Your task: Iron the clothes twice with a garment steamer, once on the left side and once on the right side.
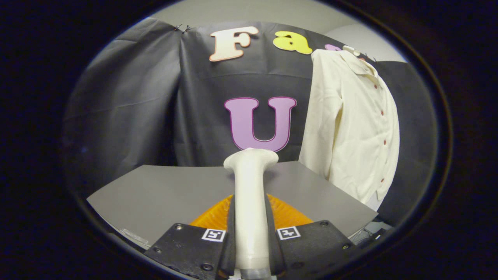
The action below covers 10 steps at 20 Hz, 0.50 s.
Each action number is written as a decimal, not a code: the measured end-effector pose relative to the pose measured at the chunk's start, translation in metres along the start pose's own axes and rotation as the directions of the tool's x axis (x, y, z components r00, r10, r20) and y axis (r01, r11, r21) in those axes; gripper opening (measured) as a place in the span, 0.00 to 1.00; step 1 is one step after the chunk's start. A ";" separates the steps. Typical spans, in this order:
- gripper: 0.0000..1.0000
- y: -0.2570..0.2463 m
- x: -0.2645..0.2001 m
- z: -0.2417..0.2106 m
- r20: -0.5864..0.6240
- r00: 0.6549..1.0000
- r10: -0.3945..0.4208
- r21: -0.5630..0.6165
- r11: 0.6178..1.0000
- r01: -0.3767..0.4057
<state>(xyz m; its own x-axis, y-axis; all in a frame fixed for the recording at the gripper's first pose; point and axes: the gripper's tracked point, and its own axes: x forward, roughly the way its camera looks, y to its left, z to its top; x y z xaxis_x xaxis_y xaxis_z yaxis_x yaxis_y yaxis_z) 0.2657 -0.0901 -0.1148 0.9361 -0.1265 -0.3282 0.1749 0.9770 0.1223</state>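
A white garment steamer point(251, 194) stands up between my fingers, its handle running forward and its wider head pointing at the booth's back wall. My gripper point(251, 241) is shut on the steamer's handle, with both black fingers point(229, 233) pressed against its sides. A cream button-up shirt point(350, 124) hangs against the wall, well beyond the fingers and off to the right of the steamer's head. The head is apart from the shirt. An orange ridged piece point(286, 214) shows just behind the handle, partly hidden by it.
A grey tabletop point(163, 190) lies below and ahead of the fingers, reaching back to the black cloth wall point(128, 109). The shirt's hem hangs past the table's right corner. Some clutter shows below that corner.
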 end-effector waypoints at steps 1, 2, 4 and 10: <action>0.34 -0.001 -0.002 0.001 0.003 1.000 0.002 -0.011 1.000 -0.002; 0.33 -0.004 -0.005 0.001 0.010 1.000 0.003 -0.023 1.000 -0.003; 0.33 -0.010 -0.012 -0.002 0.010 1.000 0.007 -0.024 1.000 -0.007; 0.33 -0.034 -0.039 0.018 0.068 0.997 0.028 0.061 0.998 -0.033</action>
<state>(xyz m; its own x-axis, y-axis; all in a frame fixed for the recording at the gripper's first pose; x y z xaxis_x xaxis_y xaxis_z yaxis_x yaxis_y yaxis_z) 0.2288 -0.1210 -0.0897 0.9594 -0.1100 -0.2598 0.1624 0.9684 0.1895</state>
